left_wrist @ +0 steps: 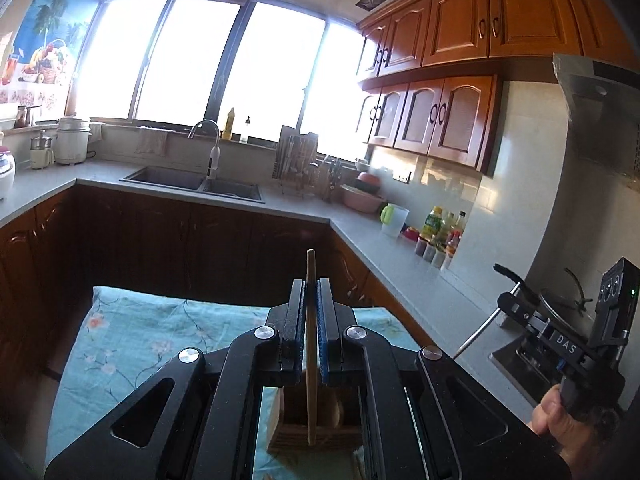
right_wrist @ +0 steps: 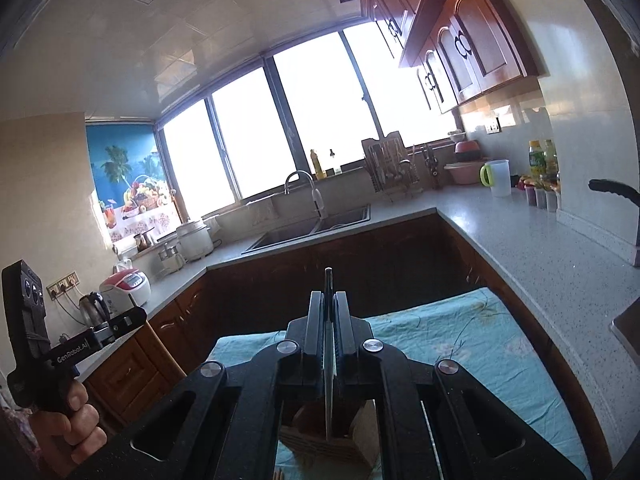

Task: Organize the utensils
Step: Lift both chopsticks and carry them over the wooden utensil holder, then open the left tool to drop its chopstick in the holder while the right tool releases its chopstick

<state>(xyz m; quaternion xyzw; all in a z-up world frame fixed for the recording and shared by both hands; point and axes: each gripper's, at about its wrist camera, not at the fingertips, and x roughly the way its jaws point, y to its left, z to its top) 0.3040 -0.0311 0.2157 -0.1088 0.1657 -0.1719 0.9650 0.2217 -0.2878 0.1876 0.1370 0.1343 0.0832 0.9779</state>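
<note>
Left tool (left_wrist: 311, 300) pinches a wooden chopstick (left_wrist: 311, 344) upright at lower centre of the left wrist view, its lower end inside the wooden utensil holder (left_wrist: 316, 432) below, next to a rounded wooden piece whose type is unclear. Right tool (right_wrist: 329, 312) pinches a metal utensil handle (right_wrist: 329, 360), type unclear, its lower end in the same wooden utensil holder (right_wrist: 332, 436) at bottom centre of the right wrist view. Holder stands on a blue floral cloth (left_wrist: 140, 340) covering the surface. At the right wrist view's right edge, a white pitcher (right_wrist: 498, 178) sits on the grey counter (right_wrist: 520, 248).
</note>
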